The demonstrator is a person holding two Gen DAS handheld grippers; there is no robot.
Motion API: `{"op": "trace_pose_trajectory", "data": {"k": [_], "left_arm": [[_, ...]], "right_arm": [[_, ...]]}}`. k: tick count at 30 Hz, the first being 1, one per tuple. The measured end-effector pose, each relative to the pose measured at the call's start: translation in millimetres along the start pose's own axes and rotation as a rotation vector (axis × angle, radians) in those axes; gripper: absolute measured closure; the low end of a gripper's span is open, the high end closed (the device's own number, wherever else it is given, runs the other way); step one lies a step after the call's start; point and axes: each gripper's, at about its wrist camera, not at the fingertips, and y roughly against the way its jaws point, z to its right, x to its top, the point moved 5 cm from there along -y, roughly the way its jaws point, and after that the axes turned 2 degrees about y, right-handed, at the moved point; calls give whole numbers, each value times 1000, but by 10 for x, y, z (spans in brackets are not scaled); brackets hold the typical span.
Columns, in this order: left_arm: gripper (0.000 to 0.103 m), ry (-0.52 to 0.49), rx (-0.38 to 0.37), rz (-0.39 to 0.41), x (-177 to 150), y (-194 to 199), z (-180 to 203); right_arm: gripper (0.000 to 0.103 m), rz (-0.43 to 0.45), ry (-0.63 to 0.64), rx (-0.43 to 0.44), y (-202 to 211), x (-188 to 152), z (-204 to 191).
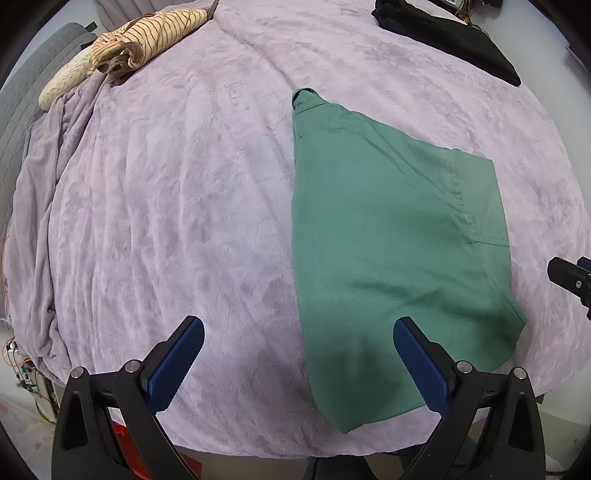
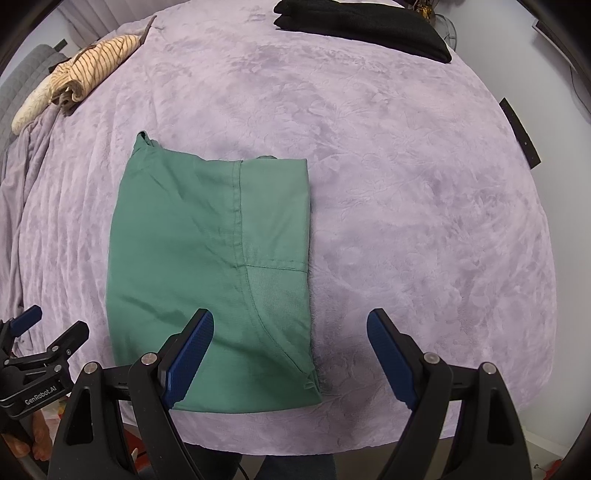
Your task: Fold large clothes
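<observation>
A lilac plush blanket (image 1: 177, 206) covers the whole work surface and serves as the reference for everything else. On it, toward its near edge, lies the green garment (image 2: 207, 266) — already folded into a flat, roughly rectangular packet, with a seam running down its length and a narrow collar-like end poking out at its far left corner. At the blanket's far edge sits a black folded garment (image 2: 362, 27), well apart from the green one. At the blanket's far left corner lies a striped tan cloth (image 1: 155, 35), bunched up, with a cream piece just beside it.

Above the blanket's near edge hang the 2 tools, both pointing steeply down. The left gripper (image 1: 299, 363) has its blue pads spread wide, nothing between them; its right finger hangs over the green garment's near part. The right gripper (image 2: 290, 360) is likewise spread wide and empty — its left finger over the garment's near right portion, its right finger over bare blanket.
</observation>
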Motion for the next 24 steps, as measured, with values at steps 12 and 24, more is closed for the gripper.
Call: {"op": "trace_pose_trajectory", "data": {"k": [12, 24], "left_arm": [[0, -8, 3, 2, 8, -8, -10], [0, -9, 4, 2, 10, -13, -18]], "right_arm": [[16, -14, 11, -3, -39, 22, 32], [16, -16, 13, -4, -41, 22, 23]]}}
